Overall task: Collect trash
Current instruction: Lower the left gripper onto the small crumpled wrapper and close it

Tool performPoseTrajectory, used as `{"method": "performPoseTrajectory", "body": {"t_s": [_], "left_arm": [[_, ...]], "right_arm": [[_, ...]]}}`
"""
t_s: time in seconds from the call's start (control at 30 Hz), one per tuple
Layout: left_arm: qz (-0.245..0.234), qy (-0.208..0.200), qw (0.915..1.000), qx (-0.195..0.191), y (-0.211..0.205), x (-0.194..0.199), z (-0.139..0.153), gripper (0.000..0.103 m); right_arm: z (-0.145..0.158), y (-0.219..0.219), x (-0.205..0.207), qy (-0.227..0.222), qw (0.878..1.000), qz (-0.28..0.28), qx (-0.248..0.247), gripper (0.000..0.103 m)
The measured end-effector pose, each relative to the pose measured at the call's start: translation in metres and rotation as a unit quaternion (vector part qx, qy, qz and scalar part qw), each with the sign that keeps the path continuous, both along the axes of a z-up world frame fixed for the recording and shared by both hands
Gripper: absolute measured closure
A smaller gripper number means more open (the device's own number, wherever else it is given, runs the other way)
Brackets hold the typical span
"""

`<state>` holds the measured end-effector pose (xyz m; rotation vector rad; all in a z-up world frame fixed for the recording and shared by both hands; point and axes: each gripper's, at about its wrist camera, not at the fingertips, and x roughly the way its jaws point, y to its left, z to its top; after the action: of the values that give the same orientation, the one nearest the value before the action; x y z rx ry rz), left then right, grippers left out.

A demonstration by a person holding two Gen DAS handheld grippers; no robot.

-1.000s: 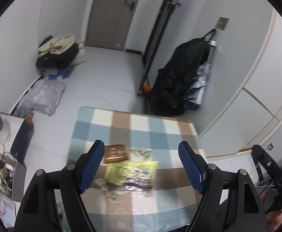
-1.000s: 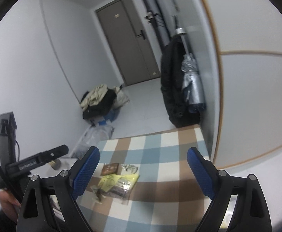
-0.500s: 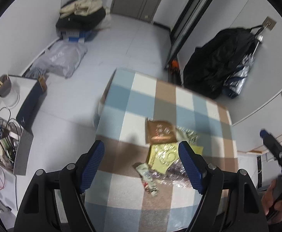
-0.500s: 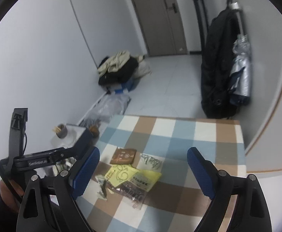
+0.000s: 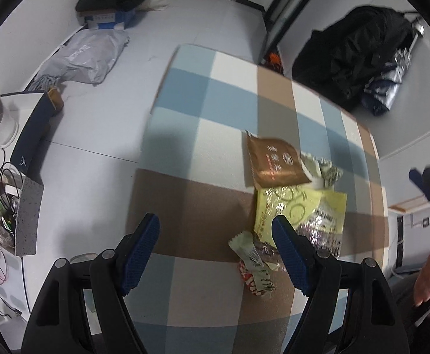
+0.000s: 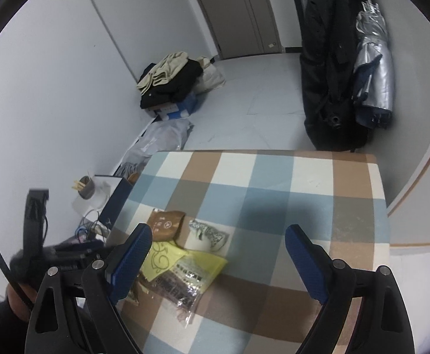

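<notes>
Writing: print shows on the brown wrapper and on the yellow wrapper, but it is too blurred to read; the box under the clothes carries a white label, also unreadable.
Trash: a cluster of wrappers lies on the checked tablecloth, right of centre in the left wrist view and lower left of centre in the right wrist view. The brown wrapper sits uppermost, a crumpled pale wrapper touches its right edge, the yellow wrapper lies below with a clear foil packet overlapping it, and a small red-and-white candy wrapper lies lowest.
Left gripper: jaws wide apart, holding nothing, above the tablecloth; its right finger covers part of the foil packet.
Right gripper: jaws wide apart, empty; its left finger hides the left edge of the yellow wrapper.
Surroundings: pile of clothes at upper centre-left of the right wrist view, grey plastic bag on the floor, black coat and silver umbrella hanging at upper right, door at top.
Change: compared with half a second ago, the wrappers appear larger and nearer the fingers in both views.
</notes>
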<state>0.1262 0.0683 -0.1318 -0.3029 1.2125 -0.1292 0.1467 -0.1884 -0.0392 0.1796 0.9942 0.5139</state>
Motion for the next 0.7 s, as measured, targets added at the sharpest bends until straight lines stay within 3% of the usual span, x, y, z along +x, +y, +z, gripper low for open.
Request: {"method": "performPoseTrajectory", "body": {"t_s": [0.2,0.37,0.43,0.53,0.7], "left_arm": [[-0.042,0.0,0.9988,0.024,-0.015,-0.001,-0.005,0.038],[-0.055,0.003,0.9982,0.025,-0.016,-0.003,-0.007,0.056],[-0.062,0.006,0.9979,0.015,-0.019,-0.004,-0.008,0.068],[-0.068,0.005,0.9974,0.022,-0.023,-0.006,-0.008,0.074],[-0.072,0.0,0.9972,0.019,-0.025,-0.008,-0.006,0.091]], "right_arm": [[0.005,-0.005,0.002,0.002,1.0,-0.009,0.02,0.011],[0.008,-0.008,0.001,0.0,1.0,-0.013,0.029,0.011],[0.008,-0.009,0.001,0.0,0.999,-0.015,0.031,0.011],[0.01,-0.01,-0.001,0.0,0.999,-0.016,0.034,0.011],[0.011,-0.011,-0.004,-0.003,0.999,-0.017,0.035,0.011]]}}
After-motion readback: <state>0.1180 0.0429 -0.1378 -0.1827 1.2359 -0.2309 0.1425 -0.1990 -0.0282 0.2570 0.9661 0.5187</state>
